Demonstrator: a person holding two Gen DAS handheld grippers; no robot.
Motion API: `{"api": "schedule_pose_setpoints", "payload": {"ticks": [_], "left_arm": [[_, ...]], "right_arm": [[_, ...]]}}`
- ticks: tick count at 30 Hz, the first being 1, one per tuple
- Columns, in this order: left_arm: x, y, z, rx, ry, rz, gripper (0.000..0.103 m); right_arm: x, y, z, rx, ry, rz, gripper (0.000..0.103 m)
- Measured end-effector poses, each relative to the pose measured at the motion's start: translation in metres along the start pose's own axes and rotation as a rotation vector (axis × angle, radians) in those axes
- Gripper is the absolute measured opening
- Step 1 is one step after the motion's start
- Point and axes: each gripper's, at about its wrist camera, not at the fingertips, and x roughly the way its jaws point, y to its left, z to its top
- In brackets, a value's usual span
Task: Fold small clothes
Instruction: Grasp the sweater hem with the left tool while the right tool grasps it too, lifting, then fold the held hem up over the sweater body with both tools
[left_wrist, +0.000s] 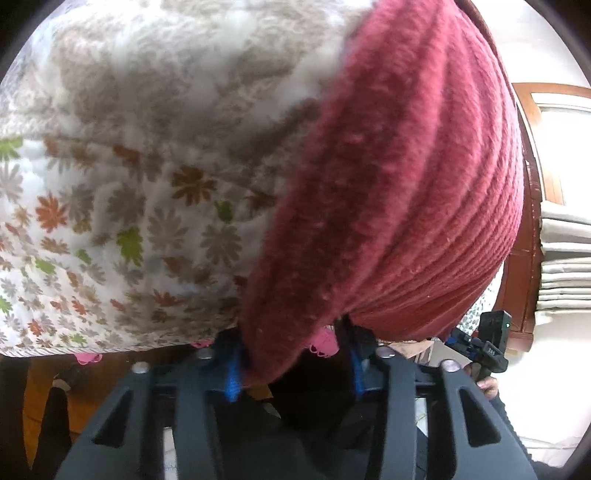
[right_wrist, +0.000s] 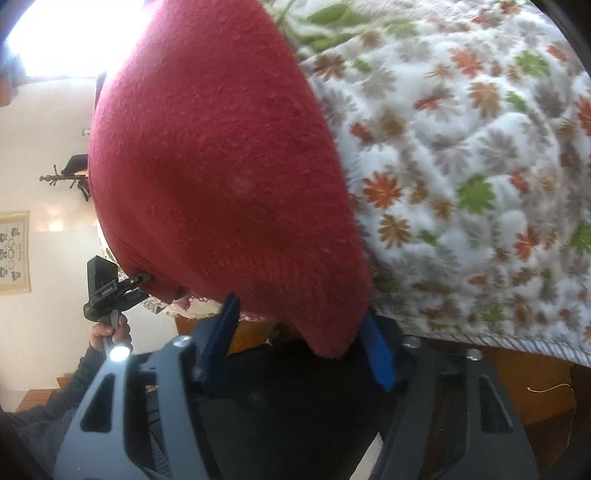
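Folding looks barely begun: left gripper (left_wrist: 295, 369) and right gripper (right_wrist: 299, 343), jaws part open, each pinch a corner of the red garment (left_wrist: 388, 206) spread ahead over the flowered blanket (left_wrist: 122, 184).

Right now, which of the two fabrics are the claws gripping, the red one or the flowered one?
The plain dark red knit, its edge between both claws; the white flowered blanket just lies underneath.

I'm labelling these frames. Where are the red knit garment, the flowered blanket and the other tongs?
red knit garment (left_wrist: 399, 206): left wrist view, ribbed middle.
flowered blanket (right_wrist: 480, 166): right wrist view, printed surface.
left tongs (right_wrist: 142, 282): right wrist view, tips at the garment's edge.
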Motion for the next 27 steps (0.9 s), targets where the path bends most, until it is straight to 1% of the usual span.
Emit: {"api": "schedule_pose_setpoints", "payload": {"ticks": [1,2,3,5,7,14,17,19,21,22,23,24,25,27], "left_arm": [[0.001,0.002,0.000,-0.016,0.012,-0.016,0.008],[-0.001,0.006,0.001,-0.025,0.022,-0.024,0.007],[-0.004,0.007,0.000,-0.029,0.024,-0.038,0.007],[-0.011,0.009,-0.002,-0.033,0.038,-0.064,0.007],[-0.021,0.011,-0.005,-0.032,0.039,-0.094,0.007],[-0.061,0.003,-0.023,-0.049,0.040,-0.245,0.006],[-0.092,0.001,-0.025,-0.056,0.013,-0.338,0.006],[-0.113,-0.003,-0.024,-0.072,-0.020,-0.417,0.006],[-0.136,-0.007,-0.021,-0.091,-0.060,-0.518,0.006],[-0.146,-0.007,-0.016,-0.099,-0.079,-0.561,0.006],[-0.149,-0.015,-0.019,-0.106,-0.095,-0.593,0.006],[-0.154,-0.021,-0.014,-0.116,-0.113,-0.630,0.006],[-0.158,-0.027,-0.007,-0.131,-0.136,-0.678,0.006],[-0.160,-0.034,0.010,-0.172,-0.177,-0.746,0.006]], "right_arm": [[0.002,0.003,-0.001,0.003,0.013,0.006,0.029],[0.002,0.002,-0.001,0.006,0.020,0.006,0.013],[0.000,0.002,-0.002,0.014,0.024,0.026,0.009],[-0.008,0.001,-0.006,0.022,0.017,0.049,0.006],[-0.023,0.001,-0.007,0.024,0.000,0.077,0.005],[-0.075,0.013,-0.015,0.012,-0.076,0.161,0.005],[-0.100,0.028,-0.017,0.003,-0.119,0.212,0.005],[-0.113,0.037,-0.016,-0.003,-0.142,0.243,0.005],[-0.129,0.048,-0.012,-0.014,-0.171,0.283,0.005],[-0.137,0.055,-0.007,-0.021,-0.184,0.301,0.005],[-0.143,0.062,0.000,-0.025,-0.198,0.315,0.005],[-0.152,0.068,0.011,-0.028,-0.211,0.334,0.005],[-0.158,0.073,0.022,-0.032,-0.218,0.347,0.005],[-0.168,0.086,0.049,-0.045,-0.221,0.362,0.005]]}}
